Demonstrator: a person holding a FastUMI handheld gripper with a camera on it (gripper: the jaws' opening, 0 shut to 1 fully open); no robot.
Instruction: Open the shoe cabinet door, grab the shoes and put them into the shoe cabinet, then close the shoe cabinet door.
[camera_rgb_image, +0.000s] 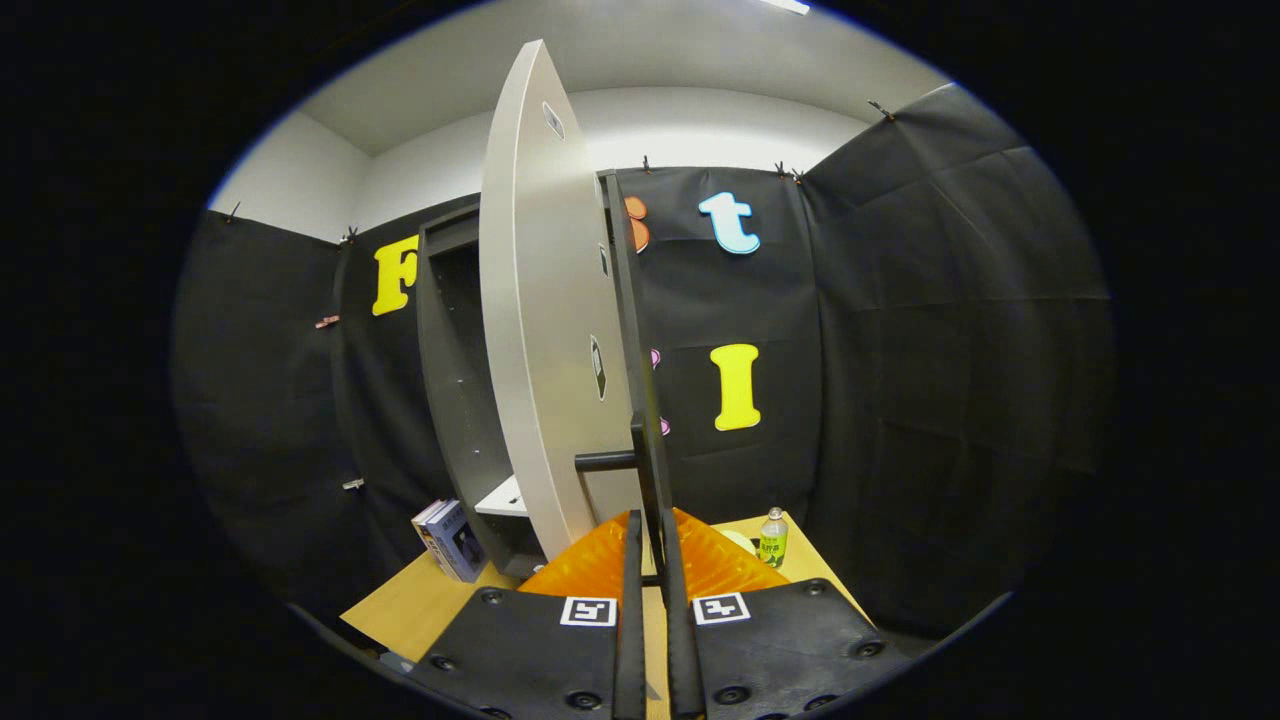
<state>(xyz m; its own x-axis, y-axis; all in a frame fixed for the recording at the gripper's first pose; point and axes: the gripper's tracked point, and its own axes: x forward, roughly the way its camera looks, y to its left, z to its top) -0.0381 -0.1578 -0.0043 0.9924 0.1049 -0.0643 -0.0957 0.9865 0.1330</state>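
Jaws nearly closed on the thin edge of the cabinet door (545, 330), gripping it by the handle (612, 460) so as to swing it, cabinet (455, 380) standing open behind the door, books (450, 540) and bottle (772, 537) on the table (410, 605) beside the door.
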